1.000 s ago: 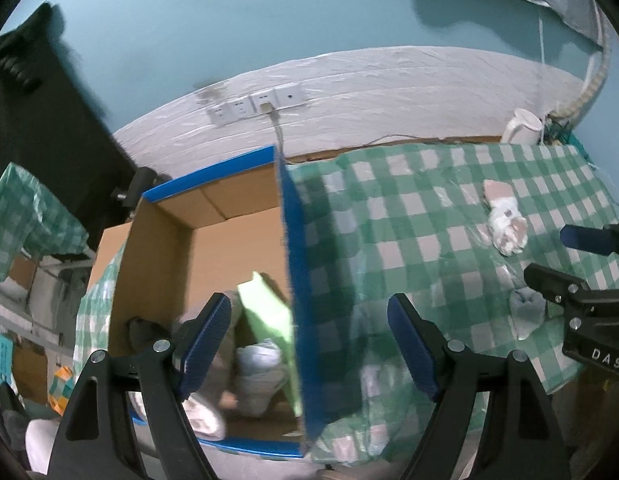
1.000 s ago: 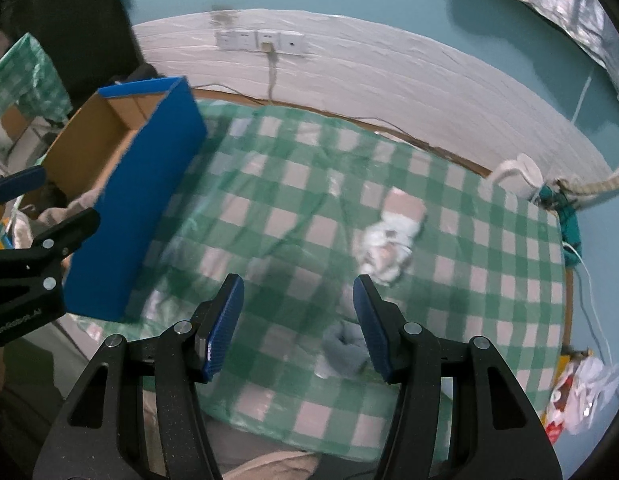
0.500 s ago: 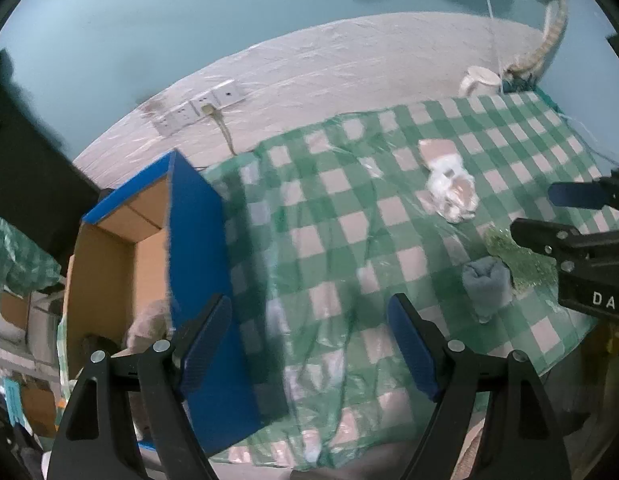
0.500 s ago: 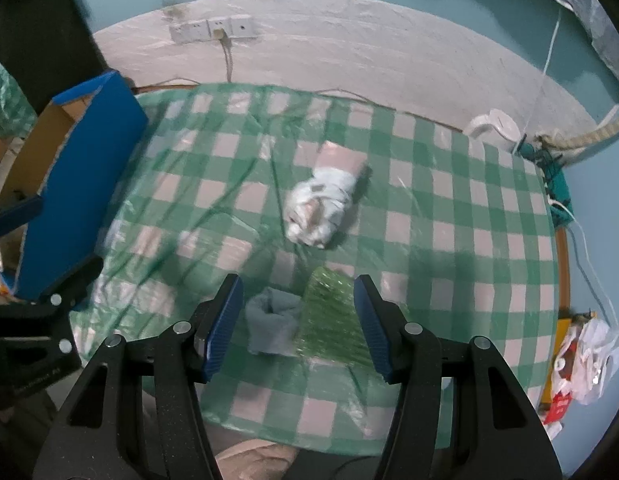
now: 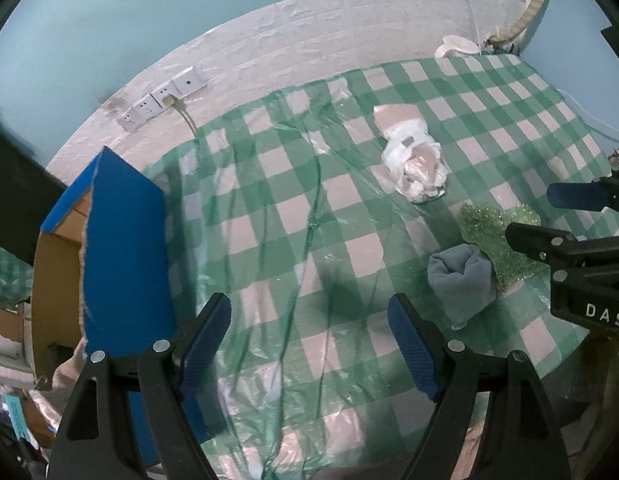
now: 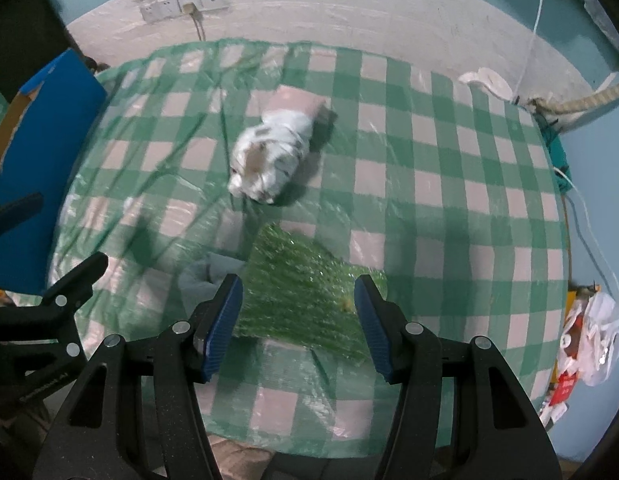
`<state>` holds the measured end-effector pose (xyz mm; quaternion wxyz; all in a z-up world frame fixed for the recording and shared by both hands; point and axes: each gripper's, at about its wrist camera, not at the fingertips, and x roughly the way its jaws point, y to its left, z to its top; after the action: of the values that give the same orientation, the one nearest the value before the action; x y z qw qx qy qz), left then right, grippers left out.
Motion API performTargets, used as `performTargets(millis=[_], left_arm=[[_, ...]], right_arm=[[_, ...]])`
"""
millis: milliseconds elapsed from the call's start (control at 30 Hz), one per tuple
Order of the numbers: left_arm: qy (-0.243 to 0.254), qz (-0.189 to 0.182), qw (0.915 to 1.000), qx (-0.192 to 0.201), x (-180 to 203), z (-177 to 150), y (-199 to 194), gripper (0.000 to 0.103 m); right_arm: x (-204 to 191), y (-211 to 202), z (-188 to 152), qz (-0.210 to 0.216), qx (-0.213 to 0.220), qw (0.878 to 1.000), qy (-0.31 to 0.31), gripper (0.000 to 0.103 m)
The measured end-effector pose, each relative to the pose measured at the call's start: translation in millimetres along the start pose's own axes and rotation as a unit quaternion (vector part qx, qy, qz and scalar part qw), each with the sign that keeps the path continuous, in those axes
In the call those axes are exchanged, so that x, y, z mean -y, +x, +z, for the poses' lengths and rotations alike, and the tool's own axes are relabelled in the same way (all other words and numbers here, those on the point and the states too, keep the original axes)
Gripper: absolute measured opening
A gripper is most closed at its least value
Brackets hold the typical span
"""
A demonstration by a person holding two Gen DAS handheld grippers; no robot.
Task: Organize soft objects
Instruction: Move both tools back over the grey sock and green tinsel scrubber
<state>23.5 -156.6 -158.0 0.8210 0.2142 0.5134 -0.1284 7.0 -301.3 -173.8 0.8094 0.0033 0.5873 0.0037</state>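
Observation:
On the green-and-white checked table lie a white crumpled bundle (image 5: 413,164) (image 6: 269,160), a grey-blue rolled sock (image 5: 461,280) (image 6: 207,276) and a glittery green sheet (image 5: 497,240) (image 6: 305,300). My left gripper (image 5: 309,348) stands open above bare cloth, the sock off to its right. My right gripper (image 6: 299,320) is open above the green sheet, which shows between its fingers; it also enters the left wrist view (image 5: 537,216) from the right. A blue-sided cardboard box (image 5: 121,264) (image 6: 41,152) stands at the table's left end.
A wall socket strip (image 5: 161,98) with a plugged cable is behind the table. A white mug (image 5: 455,46) (image 6: 489,80) sits at the far right corner. Bags and clutter (image 6: 585,340) lie beyond the right edge. The cloth's plastic cover is wrinkled.
Both grippers swung right from the box and sank toward the table. The box's inside has left the left view; the green sheet now lies under the right gripper.

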Motion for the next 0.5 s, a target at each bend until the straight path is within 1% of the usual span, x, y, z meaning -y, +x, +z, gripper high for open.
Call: performTargets(millis=[267, 500], left_arm=[[0.009, -0.003, 0.9998, -0.016, 17.1, 3.7, 17.0, 0.082], [0.018, -0.008, 0.9996, -0.020, 27.2, 5.8, 22.5, 0.082]], right_arm=[[0.7, 24.8, -7.0, 0.001, -0.025, 1.000, -0.008, 0.057], [12.7, 48.5, -6.6, -0.003, -0.045, 0.999, 0.005, 0.057]])
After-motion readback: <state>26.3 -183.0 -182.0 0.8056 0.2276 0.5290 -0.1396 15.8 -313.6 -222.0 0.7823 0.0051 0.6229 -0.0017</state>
